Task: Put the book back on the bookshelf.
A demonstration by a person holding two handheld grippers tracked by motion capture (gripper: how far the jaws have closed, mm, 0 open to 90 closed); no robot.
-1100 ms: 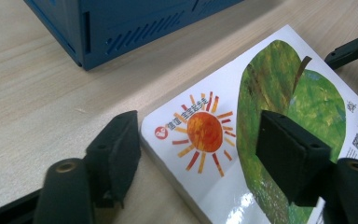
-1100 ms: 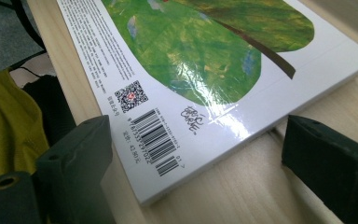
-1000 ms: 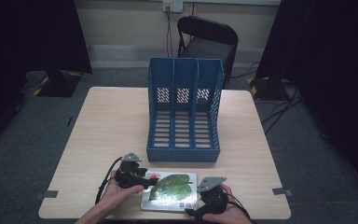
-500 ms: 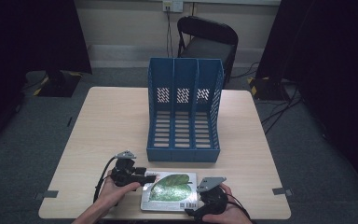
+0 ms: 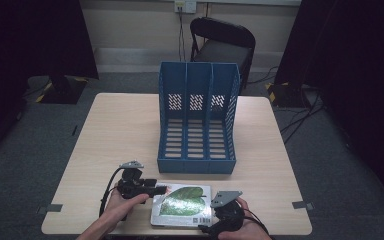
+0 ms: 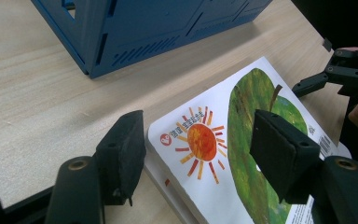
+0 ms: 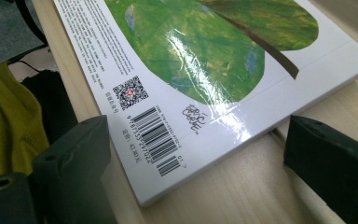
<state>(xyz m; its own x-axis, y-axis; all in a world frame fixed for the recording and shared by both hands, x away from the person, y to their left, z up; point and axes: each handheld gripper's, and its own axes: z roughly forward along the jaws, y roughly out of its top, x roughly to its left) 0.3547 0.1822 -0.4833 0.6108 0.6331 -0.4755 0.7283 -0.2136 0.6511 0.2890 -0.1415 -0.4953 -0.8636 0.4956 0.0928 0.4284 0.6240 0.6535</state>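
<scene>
Pale wooden tabletop (image 5: 115,145) is seen from above, square with rounded corners, carrying everything else. A blue plastic three-slot file rack (image 5: 197,120) is set at the middle of it, open side toward the near edge, presumably so that flat things can be slid in from the person's side. A glossy white picture book with a green leaf and an orange sun on its cover (image 5: 182,204) is laid flat at the near edge, just in front of the rack, its near edge slightly overhanging the table. That overhang is judged to give a jaw room beneath the cover. The left gripper (image 6: 198,151) is held at the book's left end, jaws spread, astride the corner by the sun without pinching it. The right gripper (image 7: 214,172) is held at the near right corner by the barcode, jaws likewise spread on either side of the book's edge. A two-sided lift appears to be prepared.
</scene>
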